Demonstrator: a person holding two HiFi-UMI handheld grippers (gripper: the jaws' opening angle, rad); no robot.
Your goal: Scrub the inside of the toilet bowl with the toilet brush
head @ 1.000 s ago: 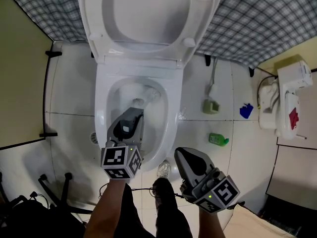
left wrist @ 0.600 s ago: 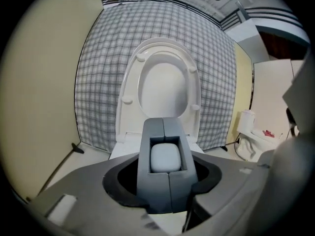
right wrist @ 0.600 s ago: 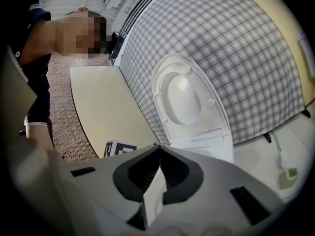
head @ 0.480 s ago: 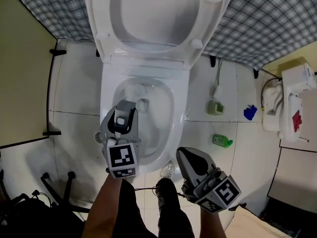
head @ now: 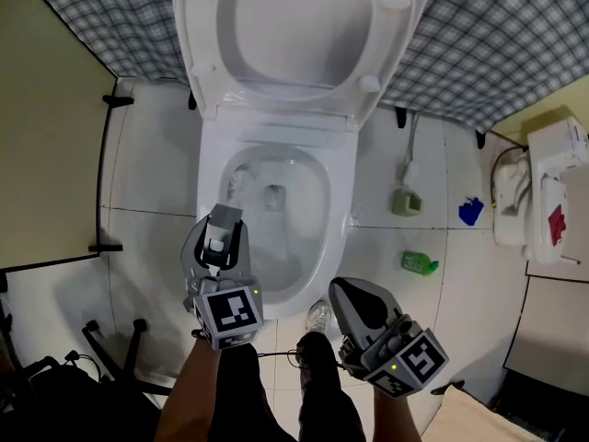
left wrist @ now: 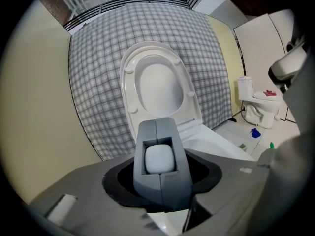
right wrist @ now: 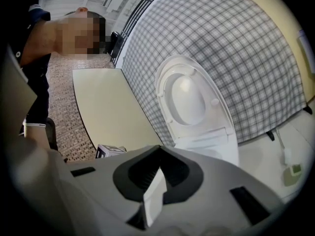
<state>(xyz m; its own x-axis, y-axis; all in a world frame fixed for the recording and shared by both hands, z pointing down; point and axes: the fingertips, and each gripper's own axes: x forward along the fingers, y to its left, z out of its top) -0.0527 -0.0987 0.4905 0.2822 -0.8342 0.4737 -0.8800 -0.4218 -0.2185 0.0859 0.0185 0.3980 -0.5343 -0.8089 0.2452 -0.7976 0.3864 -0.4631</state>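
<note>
White floor tiles (head: 147, 182) are surrounding the toilet bowl (head: 339, 224) in the head view, with the seat lid (head: 285, 26) standing raised against a checked wall (head: 488, 35). You're holding the left gripper (head: 224, 214) over the bowl's left rim, pinching the toilet brush (head: 217, 238) by its white handle. Your right gripper (head: 341, 289) is hanging near the front rim, jaws pressed together and empty. The left gripper view is showing that handle (left wrist: 157, 159) clamped, with the bowl's inside out of sight. Only the right gripper view is showing a person (right wrist: 37, 48) beside a cream partition (right wrist: 108, 112).
</note>
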